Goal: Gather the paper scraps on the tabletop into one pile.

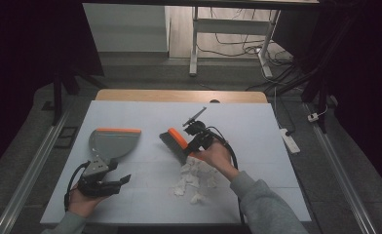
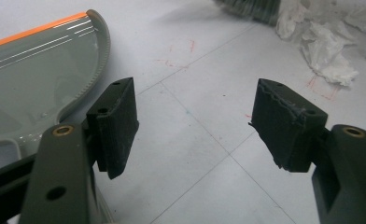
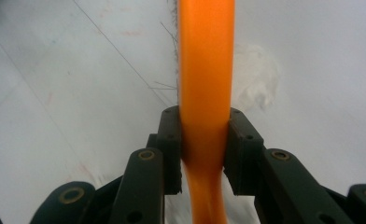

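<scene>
The right gripper (image 1: 195, 141) is tilted down over the middle of the table (image 1: 257, 126), its jaws clamped on the orange handle of the brush (image 3: 205, 84). The brush's long axis runs away from the jaws, bristles beside the crumpled paper (image 1: 191, 178). The left gripper (image 2: 195, 126) is held low, just beside the dustpan (image 1: 112, 142), jaws wide and empty. Bare table surrounds the paper.

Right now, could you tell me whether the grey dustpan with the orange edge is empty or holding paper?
Empty: the grey dustpan shows bare plastic inside.
</scene>
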